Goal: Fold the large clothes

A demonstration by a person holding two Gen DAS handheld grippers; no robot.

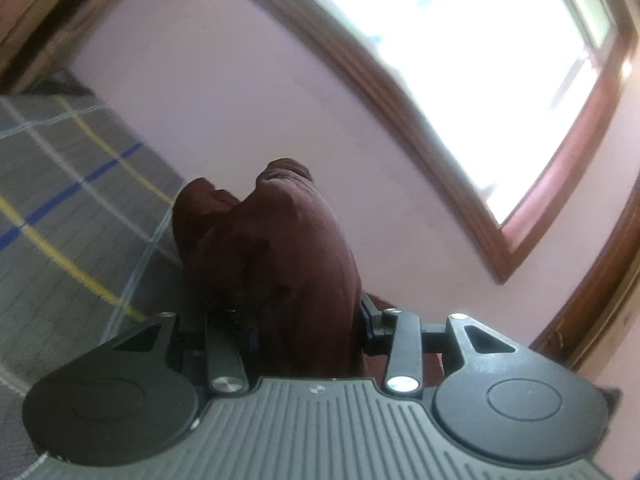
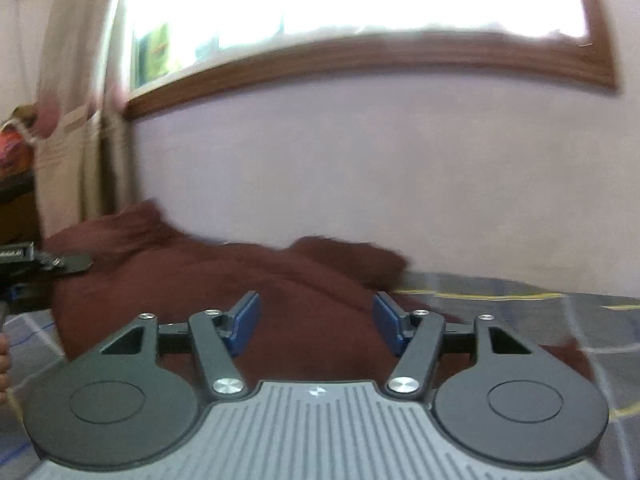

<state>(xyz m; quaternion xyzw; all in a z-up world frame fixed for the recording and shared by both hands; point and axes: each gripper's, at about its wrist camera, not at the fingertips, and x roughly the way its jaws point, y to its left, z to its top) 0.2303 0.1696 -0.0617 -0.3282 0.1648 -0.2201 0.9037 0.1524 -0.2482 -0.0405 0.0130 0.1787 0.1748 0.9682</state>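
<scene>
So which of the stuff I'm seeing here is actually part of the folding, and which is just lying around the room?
Part of the job:
- maroon garment, bunched up on the bed
- left gripper, jaws buried in its cloth
- right gripper, jaws apart over it
- checked bedsheet, the surface underneath

Just there:
- window
- pink wall
- curtain
</scene>
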